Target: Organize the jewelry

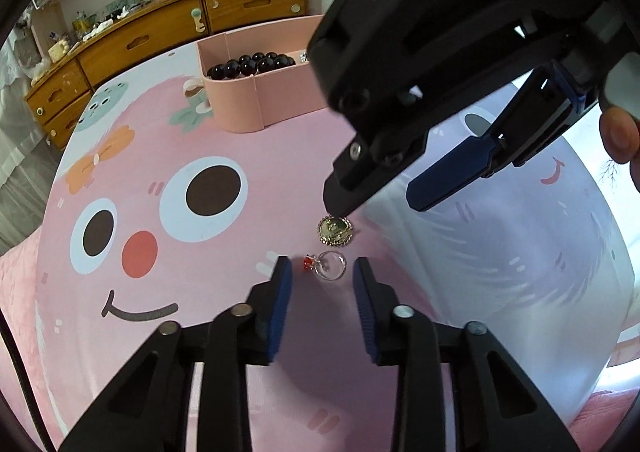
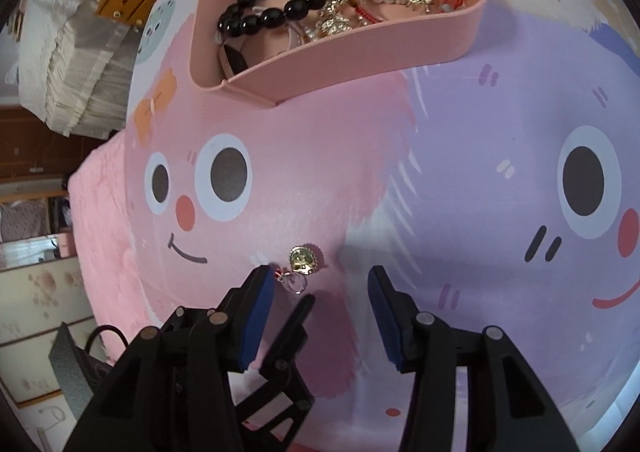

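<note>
Left wrist view: I have the left claw part-open astride the red-stoned ring on the table, right claw empty and wider by the gold pendant; next, I judge, pinch each and carry to the pink tray.

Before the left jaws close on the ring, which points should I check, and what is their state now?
1. Ring lies between left gripper jaws: ok.
2. Jaws not yet pressing on the ring: ok.
3. Gold pendant apart from ring: cannot tell, they lie very close.
4. Right gripper clear of the left: not ok, one fingertip sits at the pendant.
5. Pink box has space: ok.
</note>
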`<state>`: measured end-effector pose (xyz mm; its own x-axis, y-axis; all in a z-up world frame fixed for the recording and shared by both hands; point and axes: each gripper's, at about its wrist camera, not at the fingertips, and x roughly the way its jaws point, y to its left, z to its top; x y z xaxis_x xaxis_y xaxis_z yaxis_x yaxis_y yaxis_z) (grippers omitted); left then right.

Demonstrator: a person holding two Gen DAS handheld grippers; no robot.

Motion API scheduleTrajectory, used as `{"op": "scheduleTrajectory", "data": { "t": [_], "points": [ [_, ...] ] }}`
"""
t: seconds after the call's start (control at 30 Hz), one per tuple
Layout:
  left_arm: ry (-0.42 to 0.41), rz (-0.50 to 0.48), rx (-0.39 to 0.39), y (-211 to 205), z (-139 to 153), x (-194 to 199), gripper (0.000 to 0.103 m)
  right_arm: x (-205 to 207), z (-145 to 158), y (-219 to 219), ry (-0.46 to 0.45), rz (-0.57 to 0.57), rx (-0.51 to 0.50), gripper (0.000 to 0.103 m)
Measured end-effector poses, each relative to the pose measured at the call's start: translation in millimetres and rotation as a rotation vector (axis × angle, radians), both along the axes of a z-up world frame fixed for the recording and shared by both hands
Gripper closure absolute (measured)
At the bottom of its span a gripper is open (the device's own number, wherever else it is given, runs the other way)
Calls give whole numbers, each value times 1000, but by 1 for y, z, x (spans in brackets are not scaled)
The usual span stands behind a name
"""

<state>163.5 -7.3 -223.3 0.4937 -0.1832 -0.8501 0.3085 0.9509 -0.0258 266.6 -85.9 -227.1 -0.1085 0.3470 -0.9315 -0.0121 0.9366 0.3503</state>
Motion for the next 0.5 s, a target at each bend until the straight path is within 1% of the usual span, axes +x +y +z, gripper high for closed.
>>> {"op": "scheduleTrajectory", "data": {
  "t": [0.03,0.07,0.17,0.23,0.33,0.4,0.5],
  "points": [
    [-5,-3,-4,1,0,0,84,0,0,2,0,12,-12,54],
    [-7,-4,-8,0,1,0,85,1,-1,4,-1,21,-24,54],
    [-11,3,-27,4,0,1,86,1,-1,7,-5,39,-47,55],
    [-14,15,-28,7,1,-2,98,2,-2,8,-7,44,-58,56],
    [7,27,-32,14,0,-5,98,3,-5,16,-9,63,-74,58],
    [6,37,-31,21,0,-10,98,3,-6,20,-13,75,-87,59],
    [11,50,-31,28,1,-17,98,2,-6,30,-31,115,-142,63]
  ]
}}
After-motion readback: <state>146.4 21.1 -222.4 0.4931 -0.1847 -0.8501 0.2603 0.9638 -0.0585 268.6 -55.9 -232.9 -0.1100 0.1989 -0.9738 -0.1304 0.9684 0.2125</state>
